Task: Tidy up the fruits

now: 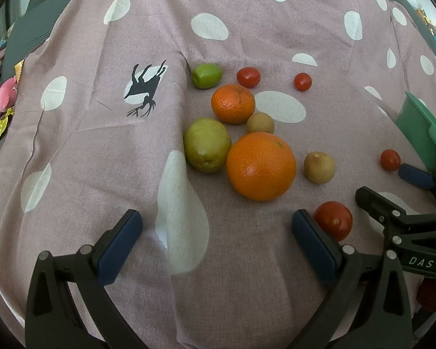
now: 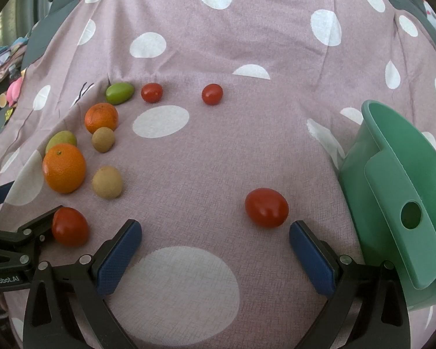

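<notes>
Mauve cloth (image 2: pixel 206 151) with white dots covered the whole work surface, rumpled into a long fold at 9 o'clock of the fruit pile in the left wrist view. At 3 o'clock in the right wrist view stood the green tub (image 2: pixel 392 192), largest thing there and probably the goal; the left wrist view caught only a sliver of its rim.

Next in size, the big orange (image 1: pixel 261 166) sat touching a green fruit (image 1: pixel 207 149), with a smaller orange (image 1: pixel 233 103) at its 12 o'clock, 2 tan round fruits (image 1: pixel 319 167) nearby, and a lime-green fruit (image 1: pixel 207 75) at the far end.

The left gripper (image 1: pixel 216 242) was spread wide and empty, a tomato (image 1: pixel 333 220) just outside its right finger. The right gripper (image 2: pixel 215 247) was likewise spread and empty, with another tomato (image 2: pixel 266 207) just ahead of it, toward its right finger (image 2: pixel 312 258).

Risks, as I judged them: round fruit on soft, sloping cloth could roll when nudged, and the finger beside the left tomato might knock it rather than take it. A thin-skinned tomato could split under a hard squeeze. The 2 tools were close together and could collide.

Only the left view showed the deer print (image 1: pixel 144 90) and the fold; only the right showed the tub's handle hole and depth. Both showed 2 small tomatoes at 12 o'clock.
</notes>
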`<action>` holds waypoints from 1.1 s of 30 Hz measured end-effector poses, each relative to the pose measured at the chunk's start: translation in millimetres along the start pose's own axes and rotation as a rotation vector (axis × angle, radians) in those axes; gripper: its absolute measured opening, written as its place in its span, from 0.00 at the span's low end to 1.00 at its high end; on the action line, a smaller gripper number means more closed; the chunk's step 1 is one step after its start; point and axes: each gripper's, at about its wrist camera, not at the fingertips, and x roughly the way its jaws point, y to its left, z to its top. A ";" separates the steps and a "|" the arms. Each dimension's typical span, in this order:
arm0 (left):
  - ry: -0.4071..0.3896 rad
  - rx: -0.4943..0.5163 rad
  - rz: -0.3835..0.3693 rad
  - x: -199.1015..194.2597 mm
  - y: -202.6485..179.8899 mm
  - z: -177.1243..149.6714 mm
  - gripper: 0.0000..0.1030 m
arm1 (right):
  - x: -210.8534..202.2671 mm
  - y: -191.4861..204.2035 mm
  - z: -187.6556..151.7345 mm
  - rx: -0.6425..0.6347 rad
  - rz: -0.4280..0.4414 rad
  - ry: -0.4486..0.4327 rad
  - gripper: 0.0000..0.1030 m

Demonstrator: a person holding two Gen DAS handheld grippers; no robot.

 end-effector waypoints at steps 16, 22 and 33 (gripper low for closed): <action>0.001 0.001 0.000 0.0 0.0 0.0 1.00 | -0.1 0.2 0.3 0.000 0.000 0.000 0.98; 0.002 0.001 0.000 -0.3 0.7 -0.6 1.00 | -0.2 0.2 0.2 0.000 0.000 0.000 0.98; 0.024 0.002 0.003 -1.0 2.4 1.9 1.00 | 1.1 0.9 -1.0 0.000 -0.001 0.000 0.98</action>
